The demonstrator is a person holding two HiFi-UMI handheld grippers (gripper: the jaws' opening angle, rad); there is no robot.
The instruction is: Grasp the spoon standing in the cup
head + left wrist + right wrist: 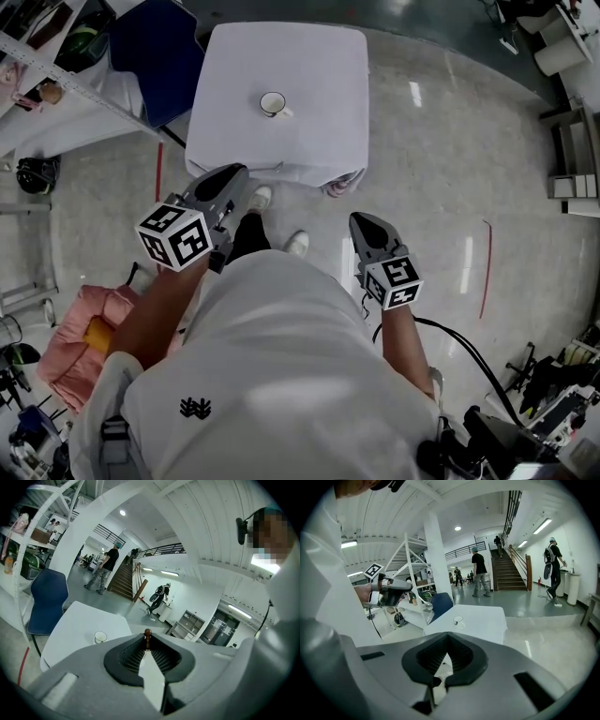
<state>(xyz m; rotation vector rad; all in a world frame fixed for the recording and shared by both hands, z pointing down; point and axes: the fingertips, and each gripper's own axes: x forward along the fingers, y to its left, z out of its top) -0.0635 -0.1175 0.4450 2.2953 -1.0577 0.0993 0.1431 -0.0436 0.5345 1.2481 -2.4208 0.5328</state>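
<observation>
A white cup stands on the white-clothed table, with nothing showing inside it. It also appears in the left gripper view as a small cup and in the right gripper view as a cup. My left gripper is held short of the table's near edge. Its jaws are closed on the spoon, whose brown knobbed handle end sticks up between the tips. My right gripper hangs lower at my right side with its jaws together and nothing in them.
A blue chair stands at the table's left, beside a white shelf rack. A pink bag lies on the floor at my left. A cable trails at my right. People walk near the stairs far off.
</observation>
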